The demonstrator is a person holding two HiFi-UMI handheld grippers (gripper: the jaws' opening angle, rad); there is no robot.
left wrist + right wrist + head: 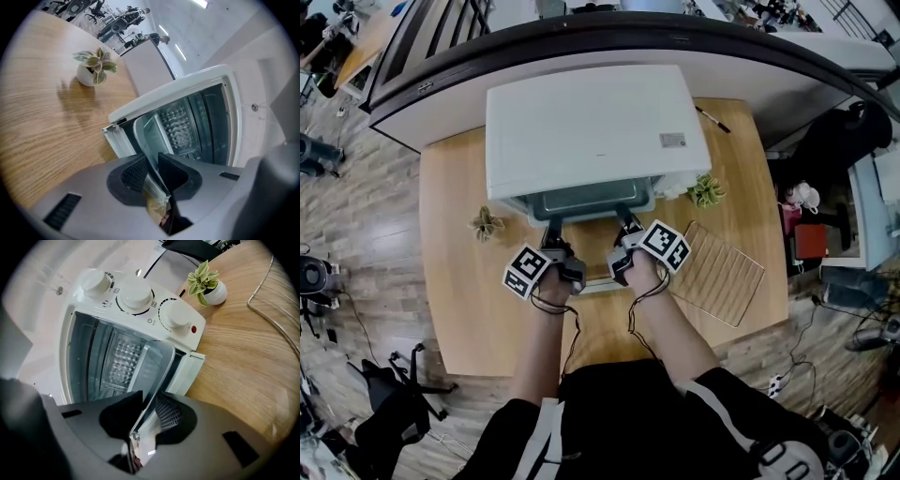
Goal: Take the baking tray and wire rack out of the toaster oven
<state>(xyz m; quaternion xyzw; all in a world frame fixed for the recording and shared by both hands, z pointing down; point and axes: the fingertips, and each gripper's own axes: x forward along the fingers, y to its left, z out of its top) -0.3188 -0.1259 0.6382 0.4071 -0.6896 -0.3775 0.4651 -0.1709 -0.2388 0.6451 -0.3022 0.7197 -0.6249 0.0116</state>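
Baking tray [581, 202] sticks part way out of the open front of the toaster oven [591, 131], just above the middle of the head view.

A big wooden table [459, 281] fills the middle of that view. The white toaster oven stands on it, toward the top. In the right gripper view it has three round knobs [136, 294] on its front.

The wire rack [717, 272] lies flat on the table at the right, apart from the oven.

The grey baking tray [147, 133] is smaller than the rack. Its back part is inside the oven and its front edge points down the picture, toward the person.

The left gripper [553, 230] is clamped on the left part of the tray's front edge. In its own view, the thin metal rim is pinched between the two dark pads [136, 173]. The right gripper [628, 225] grips the right part of the same edge, and its view shows the rim [154, 362] squeezed between its jaws too.

One small plant [486, 223] in a white pot sits on the table left of the oven. A second little plant [705, 190] sits at the oven's right front corner. A thin pen [712, 120] lies at the upper right of the table.
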